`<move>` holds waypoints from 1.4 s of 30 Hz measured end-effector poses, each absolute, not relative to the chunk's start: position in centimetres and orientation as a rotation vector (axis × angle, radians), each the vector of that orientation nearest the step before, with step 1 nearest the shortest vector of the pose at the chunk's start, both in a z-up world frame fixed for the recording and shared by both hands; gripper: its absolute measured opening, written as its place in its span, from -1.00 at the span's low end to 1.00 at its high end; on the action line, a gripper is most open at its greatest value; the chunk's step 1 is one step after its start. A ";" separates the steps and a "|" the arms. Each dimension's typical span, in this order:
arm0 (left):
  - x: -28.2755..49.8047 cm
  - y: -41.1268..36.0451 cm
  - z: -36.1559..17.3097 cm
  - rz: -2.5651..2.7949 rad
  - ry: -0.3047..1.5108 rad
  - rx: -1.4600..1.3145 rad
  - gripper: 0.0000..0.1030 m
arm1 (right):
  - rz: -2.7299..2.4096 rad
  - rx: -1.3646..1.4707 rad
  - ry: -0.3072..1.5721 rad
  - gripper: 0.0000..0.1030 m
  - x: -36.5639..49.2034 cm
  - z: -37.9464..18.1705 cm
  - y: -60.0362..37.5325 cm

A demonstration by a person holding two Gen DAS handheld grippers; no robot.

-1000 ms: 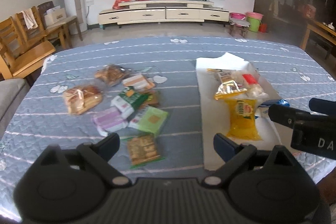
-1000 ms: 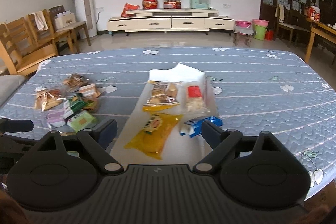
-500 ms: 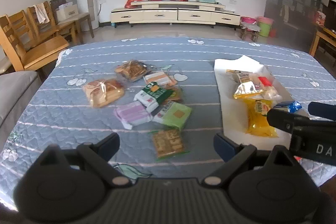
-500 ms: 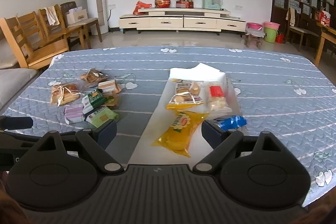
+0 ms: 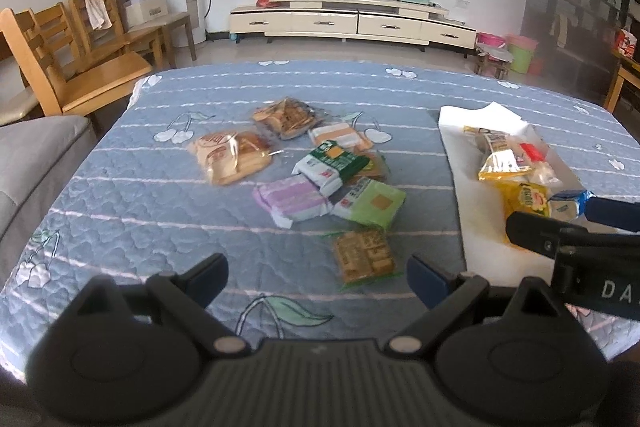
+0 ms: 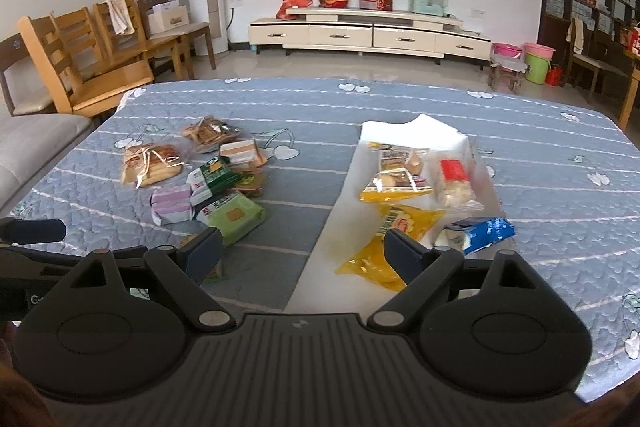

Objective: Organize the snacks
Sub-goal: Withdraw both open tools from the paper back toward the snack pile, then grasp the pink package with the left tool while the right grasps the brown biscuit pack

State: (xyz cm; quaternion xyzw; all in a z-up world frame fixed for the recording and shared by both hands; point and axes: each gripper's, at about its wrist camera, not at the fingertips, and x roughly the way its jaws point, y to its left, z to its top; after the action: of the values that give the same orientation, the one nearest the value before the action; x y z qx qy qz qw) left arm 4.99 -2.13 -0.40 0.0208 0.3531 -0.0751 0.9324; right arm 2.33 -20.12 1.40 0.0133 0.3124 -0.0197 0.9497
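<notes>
— Where do the snacks lie?
— A loose pile (image 5: 320, 171) sits at ten o'clock on the table (image 5: 160, 211); sorted packets rest on a white sheet (image 6: 344, 211) at two o'clock.
— And the grippers?
— The left gripper (image 5: 316, 277) and right gripper (image 6: 302, 251) are both spread wide, grasping nothing.

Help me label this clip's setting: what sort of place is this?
Most likely a home living and dining room: a low TV cabinet against the far wall, wooden chairs alongside, and a table under a quilted blue cloth with snacks on it.
</notes>
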 end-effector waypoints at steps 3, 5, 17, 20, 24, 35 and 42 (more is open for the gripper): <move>5.0 -1.7 -0.8 -0.149 0.731 0.040 0.86 | -0.027 0.028 0.645 1.00 2.6 1.0 -19.9; 5.0 -1.5 -1.0 -0.146 0.736 0.039 0.86 | -0.020 0.027 0.651 1.00 2.7 0.9 -19.8; 5.5 -0.3 -2.0 -0.127 0.759 0.032 0.86 | 0.012 0.032 0.677 1.00 3.8 0.0 -19.0; 5.8 -0.1 -2.2 -0.121 0.765 0.029 0.86 | 0.019 0.033 0.682 1.00 4.1 -0.3 -18.8; 6.0 0.3 -2.5 -0.113 0.770 0.024 0.86 | 0.021 0.035 0.687 1.00 4.4 -0.4 -18.9; 8.5 0.8 -3.4 -0.079 0.777 -0.003 0.86 | 0.027 0.037 0.706 1.00 5.0 -1.2 -18.9; 13.0 0.9 -4.7 -0.033 0.806 -0.048 0.86 | 0.031 0.042 0.719 1.00 5.4 -1.9 -19.2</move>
State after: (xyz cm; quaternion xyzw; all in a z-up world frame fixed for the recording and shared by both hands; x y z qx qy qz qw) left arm 12.98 0.91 -4.73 -0.0233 0.3922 -0.0161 0.9194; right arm 5.39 -19.23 -1.87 0.0204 0.3519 0.0151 0.9357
